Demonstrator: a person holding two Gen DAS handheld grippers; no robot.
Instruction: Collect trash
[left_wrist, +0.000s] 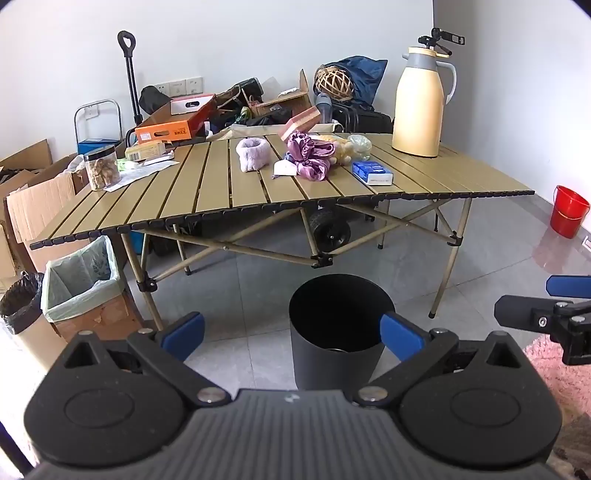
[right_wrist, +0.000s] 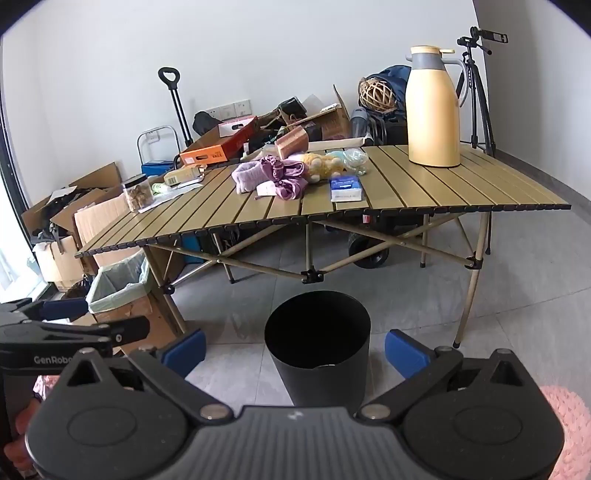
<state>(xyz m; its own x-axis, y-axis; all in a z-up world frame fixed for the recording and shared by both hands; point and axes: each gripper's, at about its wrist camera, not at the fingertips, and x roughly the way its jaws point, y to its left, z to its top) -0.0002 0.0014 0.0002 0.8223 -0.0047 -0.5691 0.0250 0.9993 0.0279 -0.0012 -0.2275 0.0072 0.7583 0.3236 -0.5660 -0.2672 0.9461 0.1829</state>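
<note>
A black round bin (left_wrist: 338, 332) (right_wrist: 318, 347) stands open on the grey floor in front of the folding slatted table (left_wrist: 207, 199) (right_wrist: 424, 184). On the table lie a purple cloth (left_wrist: 312, 157) (right_wrist: 286, 177), a lilac fuzzy band (left_wrist: 251, 153) (right_wrist: 246, 176), a yellow plush toy (right_wrist: 323, 164), a crumpled clear wrapper (left_wrist: 360, 144) (right_wrist: 355, 159), a blue tissue pack (left_wrist: 372, 172) (right_wrist: 345, 188) and white papers (left_wrist: 142, 172). My left gripper (left_wrist: 293, 334) is open above the bin, nothing between its fingers. My right gripper (right_wrist: 295, 349) is open too, empty.
A yellow thermos (left_wrist: 421, 103) (right_wrist: 433, 107) and a snack jar (left_wrist: 102, 168) (right_wrist: 138, 192) stand on the table. A lined cardboard box (left_wrist: 83, 280) (right_wrist: 118, 286) and a black-bagged bin (left_wrist: 18, 299) sit at the left. A red bucket (left_wrist: 569, 210) and a pink rug (right_wrist: 565, 417) are at the right.
</note>
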